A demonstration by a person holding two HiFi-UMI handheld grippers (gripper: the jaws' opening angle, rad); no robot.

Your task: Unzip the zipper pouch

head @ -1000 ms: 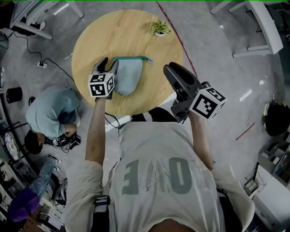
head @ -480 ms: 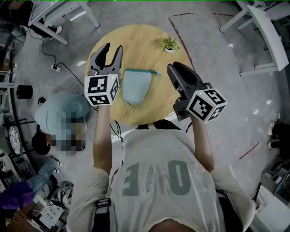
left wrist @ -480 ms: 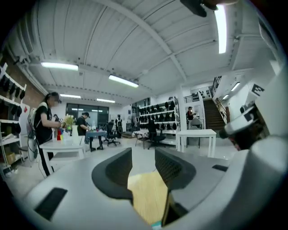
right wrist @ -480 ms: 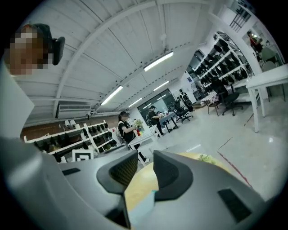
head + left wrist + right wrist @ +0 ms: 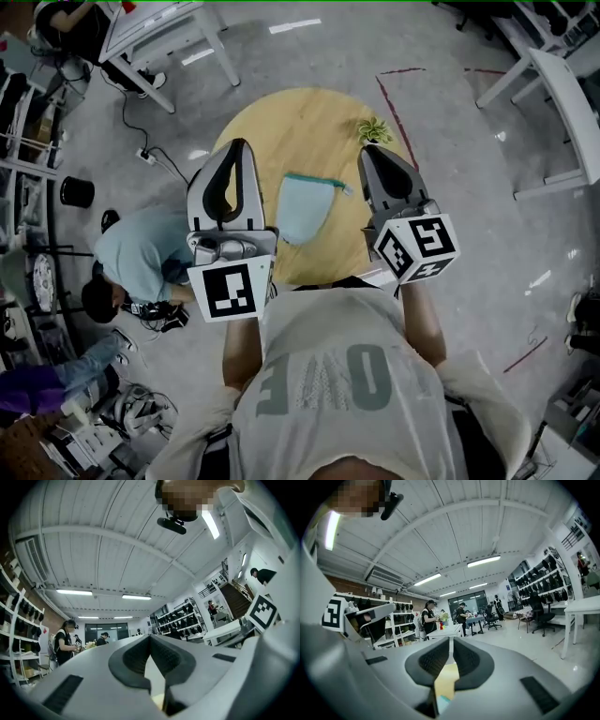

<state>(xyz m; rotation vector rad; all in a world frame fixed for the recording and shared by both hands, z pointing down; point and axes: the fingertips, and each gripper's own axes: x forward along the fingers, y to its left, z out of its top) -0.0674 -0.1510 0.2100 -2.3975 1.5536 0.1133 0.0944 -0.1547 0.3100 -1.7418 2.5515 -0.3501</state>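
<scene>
Zipper pouch (image 5: 302, 211): pale blue-green, flat on the round wooden surface (image 5: 281, 122), near its middle, between the two claws as seen from the head view; touched by neither.
Zipper (image 5: 317, 180): darker teal line along the pouch's far edge, ending in a small tab at the right; too small to tell whether run open or shut.
Left claw (image 5: 236, 143) (image 5: 150, 638): closed tip to tip, nothing between the pads; held over the surface's left edge, pointing out into the room.
Right claw (image 5: 367, 150) (image 5: 450, 640): closed as well, empty; held over the right edge, just beside a small potted plant (image 5: 375, 130).
Progress: no grip on pouch or pull tab, so either not begun or already finished; not decidable from these views.
Left to do, if shut: pin the pouch body with one claw, pinch the tab with the other, draw it along the edge.
Hidden: pouch absent from the left gripper view; only a sliver of tan and teal below the right pads, unclear.
</scene>
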